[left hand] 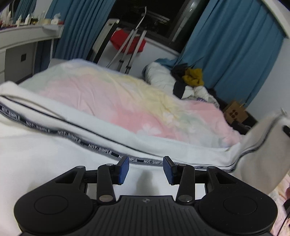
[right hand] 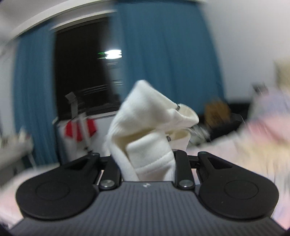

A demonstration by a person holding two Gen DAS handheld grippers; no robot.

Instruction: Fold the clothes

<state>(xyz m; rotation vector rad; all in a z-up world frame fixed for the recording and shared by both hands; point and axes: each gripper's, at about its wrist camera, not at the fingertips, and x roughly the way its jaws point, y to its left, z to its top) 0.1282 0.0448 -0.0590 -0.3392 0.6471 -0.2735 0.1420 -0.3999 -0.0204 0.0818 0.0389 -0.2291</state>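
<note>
Spread across the bed [left hand: 112, 94], over a pastel pink-and-yellow cover: a white garment [left hand: 54, 159] with a black tape stripe [left hand: 101, 151] printed "NOT SIMPLE" running along it. Hovering just above the cloth near that stripe: the left gripper [left hand: 145, 169], its blue-padded fingers [left hand: 123, 169] parted, nothing between them. Lifted at the far right of the left wrist view: one end of the same garment, raised off the bed, the striped edge curving up with it.

In the right wrist view (heavily blurred): the right gripper [right hand: 146, 163], fingers clenched on a bunched fold of the white garment [right hand: 148, 127], thick cream cloth standing up from between them, fingertips hidden by the fabric. Small metal fitting visible on the bunched part, too smeared to identify.

Behind the bed: blue curtains [left hand: 235, 54] either side of a dark window [left hand: 150, 16], a red item [left hand: 126, 42] on the sill behind a metal rack [left hand: 130, 47]. At the far end of the bed: a heap of clothes [left hand: 188, 79], mustard and dark pieces on top. Beside it, low down: a cardboard box [left hand: 235, 112].
</note>
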